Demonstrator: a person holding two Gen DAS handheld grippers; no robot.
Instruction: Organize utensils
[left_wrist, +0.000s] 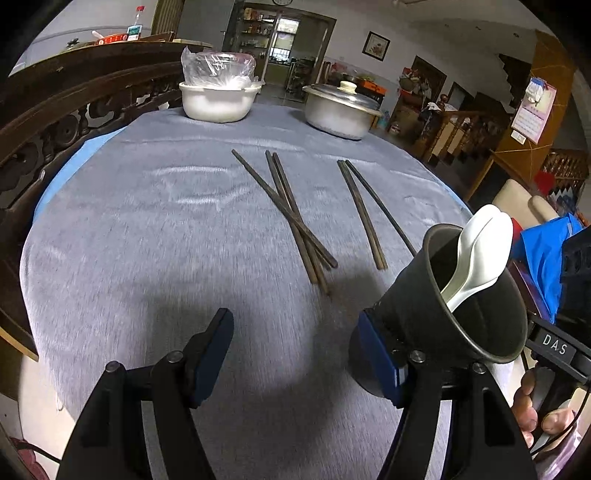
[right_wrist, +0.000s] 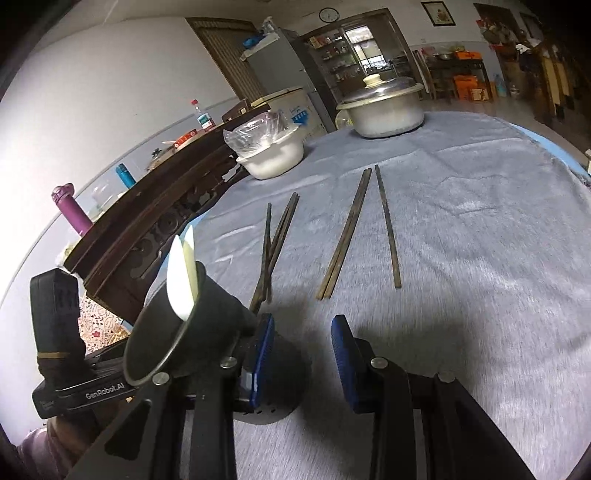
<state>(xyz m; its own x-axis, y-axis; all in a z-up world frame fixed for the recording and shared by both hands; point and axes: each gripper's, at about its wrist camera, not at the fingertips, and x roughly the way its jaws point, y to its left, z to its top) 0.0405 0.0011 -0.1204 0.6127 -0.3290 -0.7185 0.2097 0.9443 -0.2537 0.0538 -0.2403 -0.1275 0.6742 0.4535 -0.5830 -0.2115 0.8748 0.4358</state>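
In your left wrist view, the left gripper sits at the bottom of the frame with its jaws spread and nothing between them; the dark cup stands just outside its right finger at lower right, two white spoons leaning in it. The chopsticks lie loose at centre on the grey-clothed counter, three crossed and a pair to their right. They look thin, stiff and light and may roll, so pinch one near mid-length. In your right wrist view, the right gripper at bottom centre has its jaws partly apart and empty, the cup at lower left just beside its left finger. Open cloth lies ahead; the white bowl and lidded pot stand well apart at the top, the carved wooden rail crowding the left.
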